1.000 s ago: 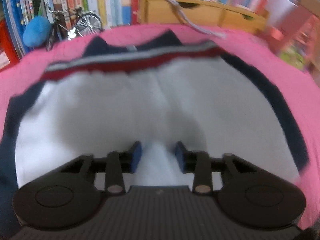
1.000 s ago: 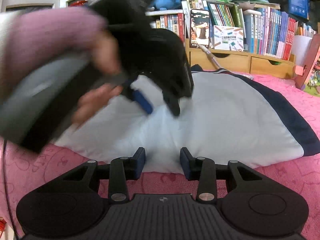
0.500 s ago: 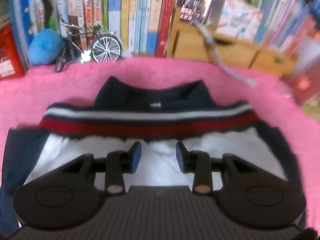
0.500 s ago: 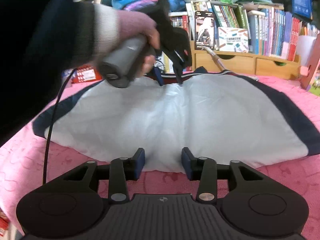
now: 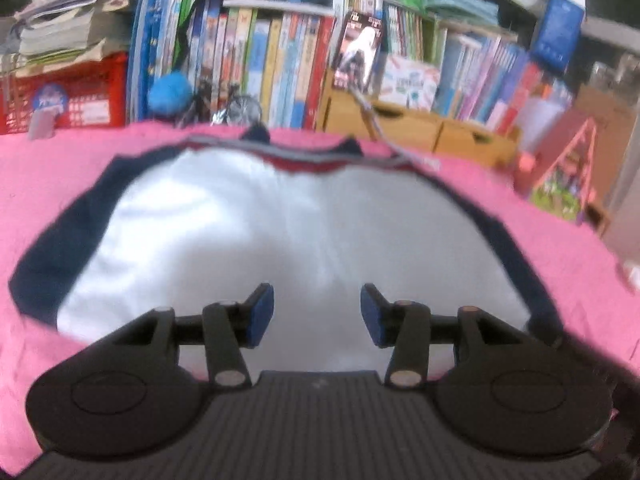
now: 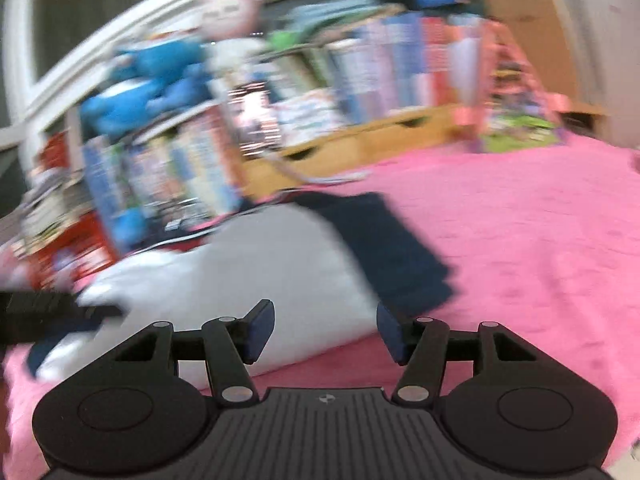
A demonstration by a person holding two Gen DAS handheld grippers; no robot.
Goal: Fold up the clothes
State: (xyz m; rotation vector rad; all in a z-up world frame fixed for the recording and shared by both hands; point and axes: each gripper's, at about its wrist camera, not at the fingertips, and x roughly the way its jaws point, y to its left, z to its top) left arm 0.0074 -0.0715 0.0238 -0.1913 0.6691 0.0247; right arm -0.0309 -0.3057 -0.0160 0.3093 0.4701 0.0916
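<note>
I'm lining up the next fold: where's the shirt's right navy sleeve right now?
In the right wrist view the navy sleeve lies flat on the pink blanket, just ahead of the open right gripper and right of the shirt's white body.

the left claw [image 5: 317, 311] fills the lower part of its frame: a matte black ribbed body, two round discs at lower left and lower right, black link arms with silver screws, and blue pads [image 5: 260, 312]. the right claw [image 6: 325, 332] looks alike, with a small round mark centred on its ribbed plate.
</note>
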